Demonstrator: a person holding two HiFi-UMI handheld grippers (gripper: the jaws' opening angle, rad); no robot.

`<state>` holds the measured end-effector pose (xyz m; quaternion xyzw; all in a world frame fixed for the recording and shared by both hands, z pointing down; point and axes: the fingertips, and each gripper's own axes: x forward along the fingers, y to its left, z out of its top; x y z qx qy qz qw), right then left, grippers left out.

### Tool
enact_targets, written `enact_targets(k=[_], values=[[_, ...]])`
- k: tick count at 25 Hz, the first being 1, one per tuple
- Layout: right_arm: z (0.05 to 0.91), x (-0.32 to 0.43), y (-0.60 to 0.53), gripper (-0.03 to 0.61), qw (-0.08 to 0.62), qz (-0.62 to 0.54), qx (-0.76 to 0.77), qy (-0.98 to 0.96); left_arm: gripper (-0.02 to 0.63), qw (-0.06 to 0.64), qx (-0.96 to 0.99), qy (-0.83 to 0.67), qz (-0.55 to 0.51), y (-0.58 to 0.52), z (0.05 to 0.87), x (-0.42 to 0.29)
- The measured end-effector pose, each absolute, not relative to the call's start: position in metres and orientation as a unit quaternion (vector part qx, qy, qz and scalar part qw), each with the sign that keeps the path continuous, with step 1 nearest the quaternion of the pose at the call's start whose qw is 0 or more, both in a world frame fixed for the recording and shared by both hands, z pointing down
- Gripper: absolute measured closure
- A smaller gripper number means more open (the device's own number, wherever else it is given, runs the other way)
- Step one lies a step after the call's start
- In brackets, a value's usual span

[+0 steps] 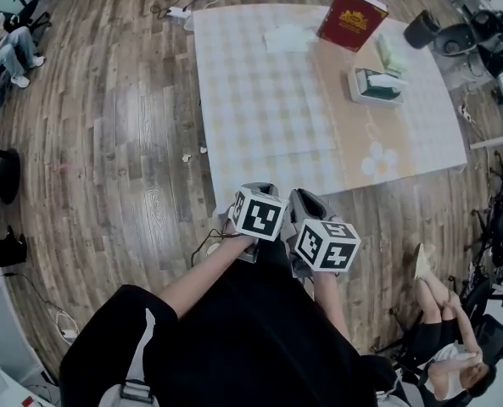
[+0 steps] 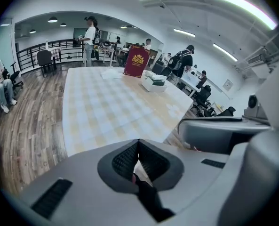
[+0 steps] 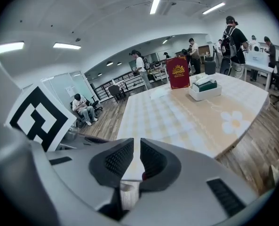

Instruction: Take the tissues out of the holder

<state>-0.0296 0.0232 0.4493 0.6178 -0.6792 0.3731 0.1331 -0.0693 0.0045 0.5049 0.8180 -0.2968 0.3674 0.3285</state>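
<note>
The white tissue holder (image 1: 377, 86) with a green top stands on the far right part of the checked table (image 1: 259, 100), a tissue sticking up from it. It also appears as the holder (image 2: 154, 83) in the left gripper view and the holder (image 3: 205, 88) in the right gripper view. A loose white tissue (image 1: 289, 36) lies near the far edge. Both grippers hang side by side just off the table's near edge, well short of the holder. My left gripper (image 1: 262, 189) (image 2: 138, 145) is shut and empty. My right gripper (image 1: 306, 197) (image 3: 140, 142) shows a narrow slit with nothing in it.
A red box (image 1: 351, 18) stands upright behind the holder. A black bin (image 1: 421, 29) sits off the table's far right corner. One person sits on the floor at the near right (image 1: 442, 346) and another on a chair at the far left (image 1: 9, 45). Cables (image 1: 183, 7) lie beyond the table.
</note>
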Motion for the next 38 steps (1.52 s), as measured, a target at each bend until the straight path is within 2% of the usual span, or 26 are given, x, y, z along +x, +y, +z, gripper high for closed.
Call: enact_targets(k=[9, 16, 19, 27, 29, 33, 38], values=[[0.450, 0.071, -0.054, 0.537, 0.161, 0.370, 0.549, -0.732, 0.612, 0.353, 0.792, -0.345, 0.359, -0.072, 0.503, 0.030], [0.466, 0.090, -0.099, 0.533, 0.180, 0.374, 0.523, -0.744, 0.613, 0.374, 0.775, -0.371, 0.349, -0.109, 0.508, 0.047], [0.463, 0.078, -0.116, 0.488, 0.187, 0.362, 0.506, -0.760, 0.613, 0.380, 0.774, -0.376, 0.340, -0.124, 0.508, 0.040], [0.450, 0.085, -0.144, 0.450, 0.247, 0.311, 0.494, -0.774, 0.612, 0.376, 0.792, -0.344, 0.336, -0.151, 0.505, 0.044], [0.453, 0.090, -0.149, 0.415, 0.272, 0.289, 0.481, -0.782, 0.614, 0.373, 0.796, -0.335, 0.340, -0.156, 0.509, 0.048], [0.464, 0.116, -0.156, 0.345, 0.325, 0.250, 0.449, -0.793, 0.613, 0.374, 0.796, -0.328, 0.345, -0.167, 0.517, 0.064], [0.468, 0.175, -0.182, 0.318, 0.374, 0.204, 0.422, -0.800, 0.613, 0.382, 0.787, -0.339, 0.346, -0.186, 0.527, 0.096]])
